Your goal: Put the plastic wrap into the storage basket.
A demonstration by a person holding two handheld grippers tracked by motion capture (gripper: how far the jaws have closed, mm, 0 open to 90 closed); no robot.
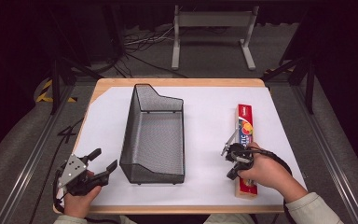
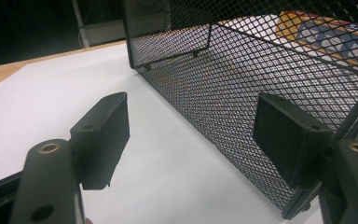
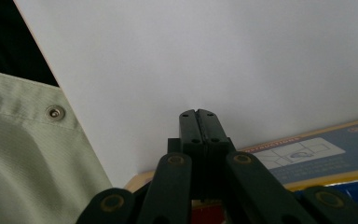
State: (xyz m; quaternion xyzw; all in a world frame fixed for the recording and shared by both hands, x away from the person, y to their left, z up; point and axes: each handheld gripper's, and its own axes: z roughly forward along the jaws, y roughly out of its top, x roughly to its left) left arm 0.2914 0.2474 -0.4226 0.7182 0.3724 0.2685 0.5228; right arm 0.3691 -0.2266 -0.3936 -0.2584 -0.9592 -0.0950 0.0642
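Nearest the table edge, the left gripper (image 1: 103, 161) is parked at the near-left corner with its jaws spread wide and nothing between them – in the left gripper view the pads just frame the side wall of the black wire-mesh basket (image 2: 279, 74) close ahead. On the other side, the right gripper (image 1: 230, 162) is seen with its jaws pressed flat together and nothing caught in them, resting over the near half of the long red foil-wrap box (image 1: 244, 126). That box lies lengthwise on the white table cover (image 1: 205, 135), well to the right of the basket, its near end almost at the table's front edge. A pale sleeve (image 3: 28, 140) is caught at the side in the right gripper view, and the box's printed face (image 3: 307, 158) sits just beyond the closed tips.

The step in hand looks like nudging or lining up the box with closed jaws. To do it well, the push would best be kept low and square to the long side, so the box isn't spun – a long thin carton pivots easily when pressed near one end. For a lift, the jaws would need to be opened first and set across the narrow width, near the middle.
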